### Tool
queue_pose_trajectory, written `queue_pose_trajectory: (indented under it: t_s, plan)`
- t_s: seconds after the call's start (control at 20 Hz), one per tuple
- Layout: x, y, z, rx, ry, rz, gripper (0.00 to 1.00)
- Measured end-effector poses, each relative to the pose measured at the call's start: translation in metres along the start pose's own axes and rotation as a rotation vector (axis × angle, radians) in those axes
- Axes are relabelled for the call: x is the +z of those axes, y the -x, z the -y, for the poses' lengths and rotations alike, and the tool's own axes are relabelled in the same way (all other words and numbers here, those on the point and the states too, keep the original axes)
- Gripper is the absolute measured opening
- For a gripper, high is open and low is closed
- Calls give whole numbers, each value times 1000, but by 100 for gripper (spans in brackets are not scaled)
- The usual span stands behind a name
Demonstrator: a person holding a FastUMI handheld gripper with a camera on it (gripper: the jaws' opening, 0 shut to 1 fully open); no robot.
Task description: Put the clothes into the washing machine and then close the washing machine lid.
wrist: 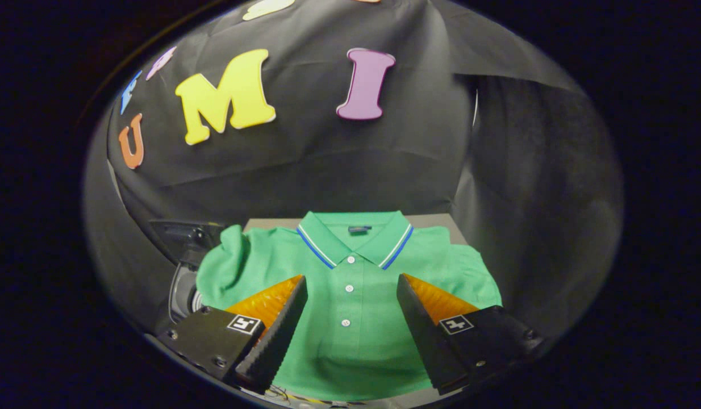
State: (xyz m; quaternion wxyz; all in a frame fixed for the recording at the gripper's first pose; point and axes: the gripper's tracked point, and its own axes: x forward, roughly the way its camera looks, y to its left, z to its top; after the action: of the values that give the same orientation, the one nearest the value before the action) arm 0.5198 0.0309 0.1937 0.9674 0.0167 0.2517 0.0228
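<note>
A green polo shirt [350, 307] with a blue-and-white striped collar lies spread flat on a grey surface [435, 220], its button placket running down the middle. My gripper [350, 284] hovers over the shirt's chest, open wide, with the placket showing in the gap between the two fingers. Neither black finger [276, 335] with its orange side presses on the cloth. To the left of the shirt, past its left sleeve, sits a dark machine [186, 241] with a round opening partly showing below it.
Black cloth walls close in behind the grey surface and on the right. The shirt's left sleeve hangs over the surface's edge toward the dark machine.
</note>
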Motion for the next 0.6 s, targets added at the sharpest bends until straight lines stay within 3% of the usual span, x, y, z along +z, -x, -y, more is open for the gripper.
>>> queue_pose_trajectory:
  t_s: [0.2, 0.45, 0.6]
  plan:
    - [-30, -26, -2, 13, -10, -117, 99]
    - [-31, -28, 0, -19, 62, -164, 97]
    - [-29, -29, 0, -8, 24, -197, 96]
